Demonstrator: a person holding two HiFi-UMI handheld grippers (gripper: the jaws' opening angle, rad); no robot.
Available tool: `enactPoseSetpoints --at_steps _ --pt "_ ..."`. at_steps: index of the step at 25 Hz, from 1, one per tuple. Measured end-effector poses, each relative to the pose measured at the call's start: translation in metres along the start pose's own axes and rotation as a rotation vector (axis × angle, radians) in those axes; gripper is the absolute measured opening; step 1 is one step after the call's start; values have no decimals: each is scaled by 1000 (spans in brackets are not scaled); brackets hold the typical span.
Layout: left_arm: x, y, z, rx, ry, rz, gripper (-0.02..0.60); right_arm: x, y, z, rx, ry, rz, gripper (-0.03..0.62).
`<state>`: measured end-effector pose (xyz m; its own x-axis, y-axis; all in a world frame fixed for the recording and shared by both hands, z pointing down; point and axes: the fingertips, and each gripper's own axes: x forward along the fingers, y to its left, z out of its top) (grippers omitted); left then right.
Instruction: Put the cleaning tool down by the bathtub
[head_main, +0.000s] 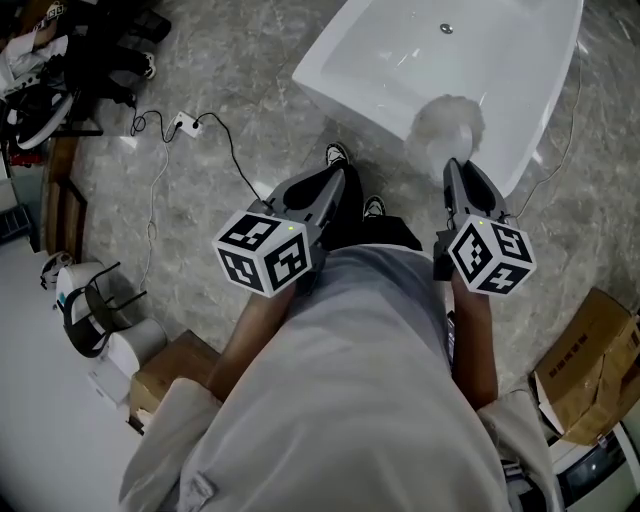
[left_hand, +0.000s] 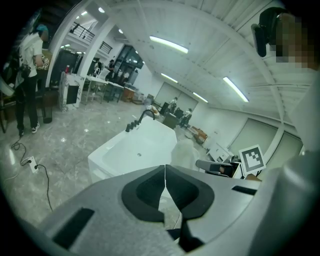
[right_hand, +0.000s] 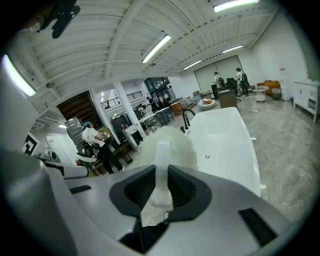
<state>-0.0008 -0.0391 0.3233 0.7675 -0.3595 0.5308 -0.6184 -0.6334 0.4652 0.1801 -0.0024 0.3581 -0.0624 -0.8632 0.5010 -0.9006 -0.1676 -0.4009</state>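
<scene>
Not down yet: right tongs (right_hand: 161, 187) are part-closed and clamped on the handle of the cleaning tool (head_main: 447, 125), which hangs in the air at the near rim of the bathtub (head_main: 345, 100). Left tongs (left_hand: 165, 180) are closed on nothing. Tool is a fluffy white puff on a pale translucent handle; lowering it to the floor beside the tub and releasing are left.

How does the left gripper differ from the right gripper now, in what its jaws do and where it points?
The left gripper has its jaws together with nothing between them; the right gripper clamps the fluffy cleaning tool by its white handle. In the head view the left gripper points at the floor, the right gripper toward the bathtub edge. Both carry a marker cube.
</scene>
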Motion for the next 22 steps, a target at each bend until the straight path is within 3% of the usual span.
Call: enactPoseSetpoints --at_steps 22 --pt "-1 22 -5 -28 5 71 9 53 -19 -16 -75 148 58 69"
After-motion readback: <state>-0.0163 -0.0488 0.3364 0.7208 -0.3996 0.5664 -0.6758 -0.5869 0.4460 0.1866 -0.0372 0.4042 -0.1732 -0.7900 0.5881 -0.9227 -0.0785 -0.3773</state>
